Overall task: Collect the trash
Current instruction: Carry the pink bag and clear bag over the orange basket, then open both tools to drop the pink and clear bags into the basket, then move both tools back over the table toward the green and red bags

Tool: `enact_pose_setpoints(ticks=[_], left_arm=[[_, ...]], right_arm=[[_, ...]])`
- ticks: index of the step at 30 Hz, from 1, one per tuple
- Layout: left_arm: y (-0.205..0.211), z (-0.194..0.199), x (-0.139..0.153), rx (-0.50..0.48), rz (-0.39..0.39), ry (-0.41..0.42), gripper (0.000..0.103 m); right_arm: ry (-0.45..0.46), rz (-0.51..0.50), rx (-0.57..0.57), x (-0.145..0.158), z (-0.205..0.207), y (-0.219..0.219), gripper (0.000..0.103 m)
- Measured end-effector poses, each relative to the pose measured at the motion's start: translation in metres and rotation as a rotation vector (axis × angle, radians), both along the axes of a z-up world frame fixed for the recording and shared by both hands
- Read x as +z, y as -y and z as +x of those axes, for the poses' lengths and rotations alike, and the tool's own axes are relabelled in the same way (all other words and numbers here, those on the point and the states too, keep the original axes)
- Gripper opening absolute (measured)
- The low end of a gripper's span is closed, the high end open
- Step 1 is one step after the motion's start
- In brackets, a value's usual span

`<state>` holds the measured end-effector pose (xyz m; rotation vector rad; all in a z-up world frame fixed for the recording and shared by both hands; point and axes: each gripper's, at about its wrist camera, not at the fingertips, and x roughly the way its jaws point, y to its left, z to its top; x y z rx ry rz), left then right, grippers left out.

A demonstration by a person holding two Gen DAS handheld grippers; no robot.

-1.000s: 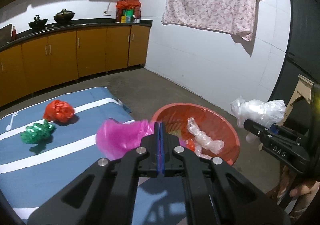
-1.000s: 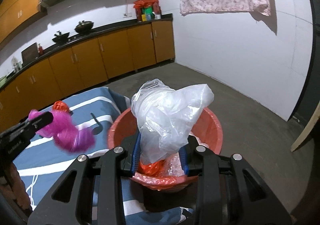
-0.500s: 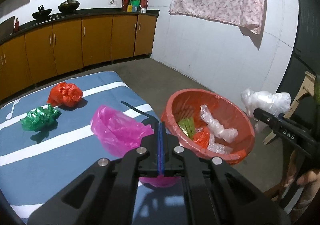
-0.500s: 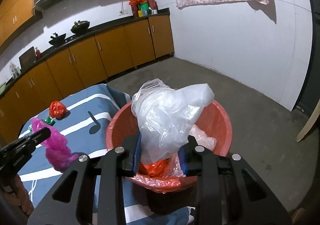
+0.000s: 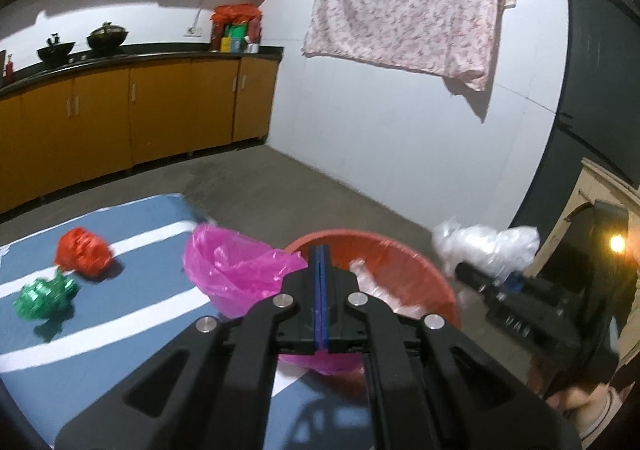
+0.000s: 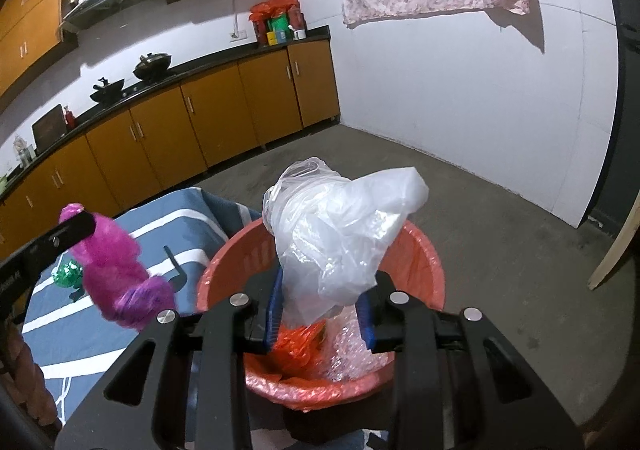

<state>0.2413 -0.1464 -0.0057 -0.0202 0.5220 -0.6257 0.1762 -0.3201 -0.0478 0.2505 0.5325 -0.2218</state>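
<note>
Fingers on the left gripper (image 5: 321,250) are pressing fully together, pinching a corner of the pink bag (image 5: 236,274), which is hanging off them in the air. Compared with a second ago, this bag is riding closer to the red basket (image 5: 432,270): in the left wrist view its lower bulge is now overlapping the near rim, and the basket is sitting nearer the centre of the view. The picture is blurring, which fits a hand on the move. In the right wrist view the pink bag (image 6: 120,274) is dangling just left of the basket (image 6: 424,262), not yet over its opening.

The right gripper (image 6: 322,314) is keeping its blue fingers (image 6: 273,310) partly apart, squeezing the lower part of a clear plastic bag (image 6: 340,234) that is billowing above them. That grip and its place over the basket are looking the same as before.

My reading is that both bags are about to go into the basket, which is already holding an orange bag (image 6: 298,342) and some bubble wrap (image 6: 352,346). The clear bag is poised to drop first; the pink one is needing a little more travel to the right.

A red bag (image 5: 83,252) and a green bag (image 5: 45,296) are still lying on the striped blue cloth (image 5: 120,338) covering the surface, so at least two more pickups are remaining.
</note>
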Motion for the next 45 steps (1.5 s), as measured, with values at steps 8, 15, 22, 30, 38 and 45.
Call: enact_pose_setpoints(ticks=[8, 15, 22, 30, 38, 45], left_arm=[[0.047, 0.023, -0.011, -0.052, -0.005, -0.026, 0.002], [0.068, 0.038, -0.028, -0.078, 0.015, -0.058, 0.002], [0.057, 0.048, -0.036, -0.045, 0.007, -0.098, 0.044], [-0.004, 0.043, -0.035, 0.109, 0.060, -0.067, 0.070], [-0.087, 0.026, -0.038, 0.344, 0.226, 0.029, 0.095], [-0.177, 0.056, -0.045, 0.586, 0.310, 0.012, 0.098]], right_arm=[[-0.004, 0.019, -0.022, -0.005, 0.007, 0.014, 0.031], [-0.006, 0.041, -0.021, -0.008, 0.017, 0.020, 0.034], [0.004, 0.044, -0.020, -0.011, 0.009, 0.022, 0.063], [0.015, 0.008, -0.035, -0.002, 0.003, 0.017, 0.080], [0.035, -0.038, 0.006, 0.010, 0.009, -0.016, 0.094], [0.033, -0.040, 0.100, 0.010, 0.022, -0.055, 0.095]])
